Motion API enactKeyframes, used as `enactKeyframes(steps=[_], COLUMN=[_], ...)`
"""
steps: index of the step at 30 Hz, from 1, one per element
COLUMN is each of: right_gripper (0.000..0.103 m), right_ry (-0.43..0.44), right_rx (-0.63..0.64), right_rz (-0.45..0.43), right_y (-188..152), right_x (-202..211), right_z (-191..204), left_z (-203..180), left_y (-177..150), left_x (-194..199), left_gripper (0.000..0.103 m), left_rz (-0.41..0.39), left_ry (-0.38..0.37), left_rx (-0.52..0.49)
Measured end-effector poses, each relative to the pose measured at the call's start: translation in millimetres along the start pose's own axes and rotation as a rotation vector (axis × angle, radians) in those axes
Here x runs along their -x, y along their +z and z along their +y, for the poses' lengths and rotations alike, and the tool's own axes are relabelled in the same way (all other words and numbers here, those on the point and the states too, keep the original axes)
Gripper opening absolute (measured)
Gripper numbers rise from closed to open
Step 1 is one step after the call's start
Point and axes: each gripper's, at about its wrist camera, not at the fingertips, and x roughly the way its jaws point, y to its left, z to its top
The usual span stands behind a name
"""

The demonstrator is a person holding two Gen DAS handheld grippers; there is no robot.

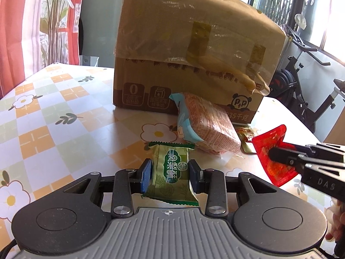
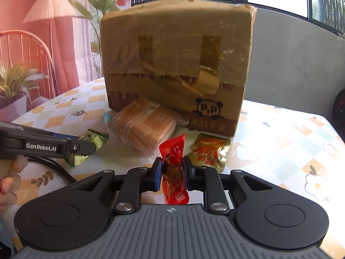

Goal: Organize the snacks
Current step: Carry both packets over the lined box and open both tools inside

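My left gripper (image 1: pixel 170 170) is shut on a green snack packet (image 1: pixel 172 172) and holds it just above the table; it shows at the left of the right wrist view (image 2: pixel 86 145). My right gripper (image 2: pixel 172 168) is shut on a red snack packet (image 2: pixel 174 172), also seen in the left wrist view (image 1: pixel 272 153). A clear-wrapped cracker pack (image 1: pixel 207 123) (image 2: pixel 142 127) leans against a taped cardboard box (image 1: pixel 194 49) (image 2: pixel 176 64). A yellow-orange sachet (image 2: pixel 210 151) (image 1: pixel 245 138) lies flat in front of the box's right corner.
The table (image 1: pixel 54 118) has a checked floral cloth. An exercise bike (image 1: pixel 301 82) stands beyond its right side. A lamp (image 2: pixel 51 6), a chair (image 2: pixel 25 49) and potted plants (image 2: pixel 13 84) stand behind the left side. Windows are behind the box.
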Motion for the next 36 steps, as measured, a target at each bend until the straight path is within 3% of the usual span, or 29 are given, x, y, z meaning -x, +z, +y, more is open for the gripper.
enactKeyframes(steps=[6, 11, 21, 24, 26, 32, 34, 35, 36], right_gripper=[0.021, 0.021, 0.021, 0.021, 0.021, 0.021, 0.025, 0.029, 0.040], right_ry=[0.013, 0.038, 0.058, 0.038, 0.013, -0.013, -0.025, -0.030, -0.028], right_rx=[-0.042, -0.055, -0.021, -0.015, -0.046, -0.168, -0.202, -0.212, -0.218], right_rz=[-0.080, -0.184, -0.378, -0.385, -0.367, -0.304, -0.269, -0.263, -0.268], right_y=[21.2, 57.7, 165.2, 192.9, 206.0, 216.8, 214.2, 212.8, 208.2], right_x=[13.9, 29.1, 25.4, 7.0, -10.6, -49.1, -56.1, -57.0, -53.6], right_z=[-9.5, -18.3, -36.8, -42.1, -47.5, -68.2, -76.0, -78.3, -82.1], left_z=[-0.5, 0.5, -18.8, -27.3, -33.4, -45.1, -48.0, -49.1, -48.9], left_y=[15.5, 47.8, 166.7, 202.6, 221.3, 252.6, 256.8, 257.1, 256.1], left_x=[19.5, 44.3, 68.0, 55.1, 40.4, -4.2, -18.8, -23.4, -25.9], left_gripper=[0.039, 0.039, 0.039, 0.039, 0.039, 0.039, 0.040, 0.045, 0.054], left_rz=[-0.081, -0.182, -0.417, -0.431, -0.420, -0.342, -0.290, -0.264, -0.247], left_ry=[0.027, 0.030, 0.007, 0.001, 0.037, 0.038, 0.015, 0.013, 0.012], left_rx=[-0.017, -0.023, -0.181, -0.223, -0.241, -0.249, -0.253, -0.250, -0.247])
